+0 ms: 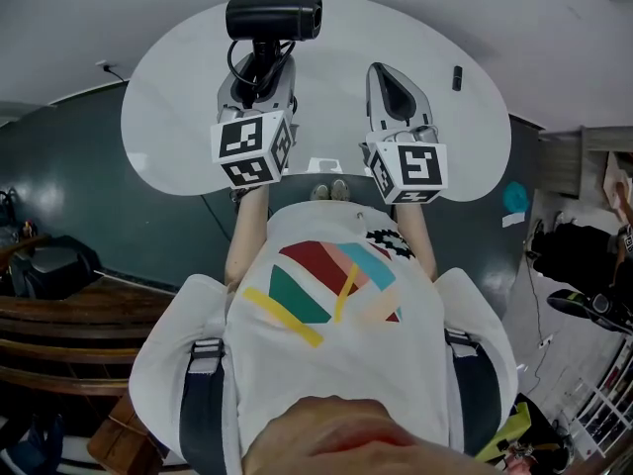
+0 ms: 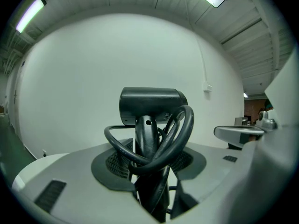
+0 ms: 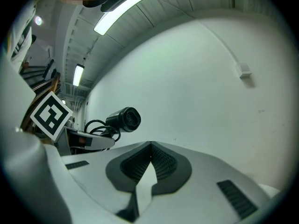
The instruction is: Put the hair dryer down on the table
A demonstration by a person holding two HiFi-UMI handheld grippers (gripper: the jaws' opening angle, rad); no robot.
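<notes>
A black hair dryer (image 1: 273,16) stands upright over the white round table (image 1: 168,97), barrel on top and handle pointing down. My left gripper (image 1: 259,69) is shut on that handle. In the left gripper view the handle (image 2: 146,139) sits between the two grey jaws, and loops of the black cord (image 2: 180,129) hang around it. My right gripper (image 1: 388,77) hovers beside it to the right, shut with nothing in it; its jaw tips meet in the right gripper view (image 3: 150,148). From there the hair dryer (image 3: 124,119) shows at the left.
A small black object (image 1: 457,77) lies on the table at the far right. Dark floor surrounds the table. Wooden furniture (image 1: 59,334) stands at the left, clutter and a teal thing (image 1: 515,198) at the right. A white wall faces both grippers.
</notes>
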